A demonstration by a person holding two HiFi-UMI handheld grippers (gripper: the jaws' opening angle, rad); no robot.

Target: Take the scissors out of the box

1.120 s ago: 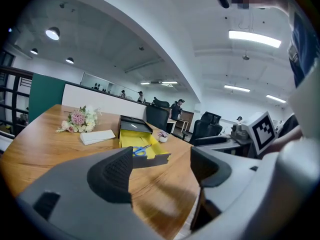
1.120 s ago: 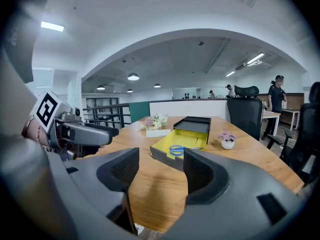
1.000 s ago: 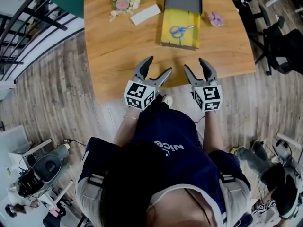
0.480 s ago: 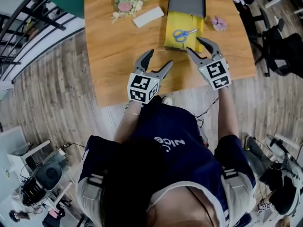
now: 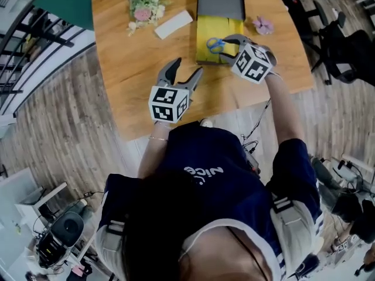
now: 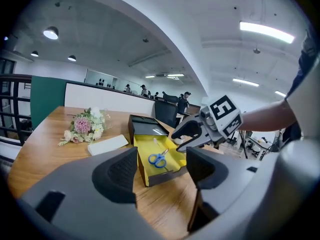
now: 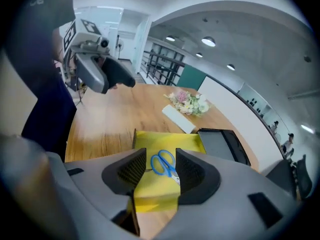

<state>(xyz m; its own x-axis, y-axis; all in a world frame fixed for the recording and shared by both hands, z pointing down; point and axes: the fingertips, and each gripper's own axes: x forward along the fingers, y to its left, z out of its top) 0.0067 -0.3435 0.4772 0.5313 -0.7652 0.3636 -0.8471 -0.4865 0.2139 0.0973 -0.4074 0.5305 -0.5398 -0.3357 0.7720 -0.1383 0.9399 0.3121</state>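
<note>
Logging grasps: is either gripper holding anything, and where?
Nothing yet. Left gripper, empty, and right gripper have just been closing; scissors show between the right's jaws, ungripped.

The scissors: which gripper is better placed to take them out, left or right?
Right. The right gripper hangs over the box, the scissors lined up between its jaws, which have just been closing but press nothing. The left gripper, also closing slightly and empty, is short of the box.

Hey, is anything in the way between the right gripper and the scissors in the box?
Nothing visible. The scissors lie uncovered on the yellow lining of the open box. The right gripper hangs over them; its fingers have just been closing but stand apart, pressing on nothing.
</note>
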